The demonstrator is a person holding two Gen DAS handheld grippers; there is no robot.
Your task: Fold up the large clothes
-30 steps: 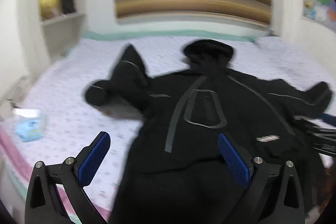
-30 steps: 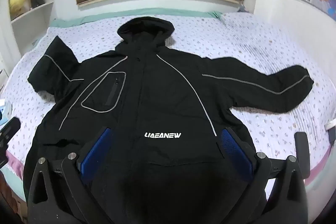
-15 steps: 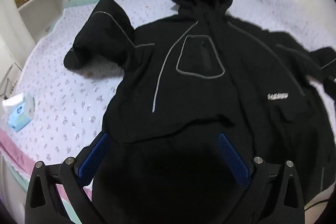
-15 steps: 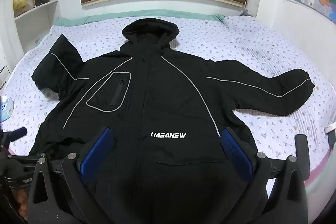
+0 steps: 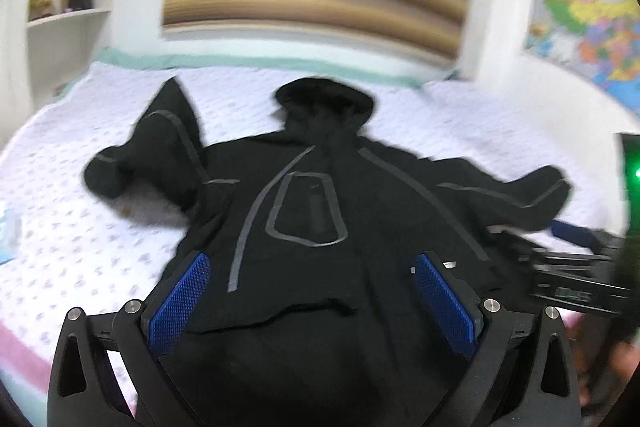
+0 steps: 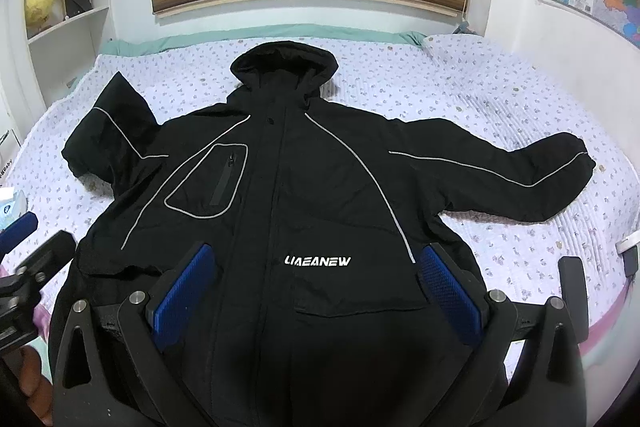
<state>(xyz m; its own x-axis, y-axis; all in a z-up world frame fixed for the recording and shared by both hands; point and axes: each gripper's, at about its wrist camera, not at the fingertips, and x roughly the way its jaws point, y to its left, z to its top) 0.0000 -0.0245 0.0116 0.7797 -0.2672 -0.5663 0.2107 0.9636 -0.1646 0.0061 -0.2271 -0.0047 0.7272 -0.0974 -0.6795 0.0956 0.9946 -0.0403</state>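
- Right wrist view: black jacket (image 6: 304, 187) lies front-up, spread flat on the bed (image 6: 500, 115), hood at the far end, hem near.
- Progress: no fold made. Right sleeve (image 6: 500, 167) extended; left sleeve (image 6: 112, 139) bent, cuff pointing near. Judged: all folds remain.
- Right gripper (image 6: 316, 291): fingers apart, empty, over the hem.
- Left gripper (image 5: 316, 299): fingers apart, empty, over the left side of the hem; view blurred.
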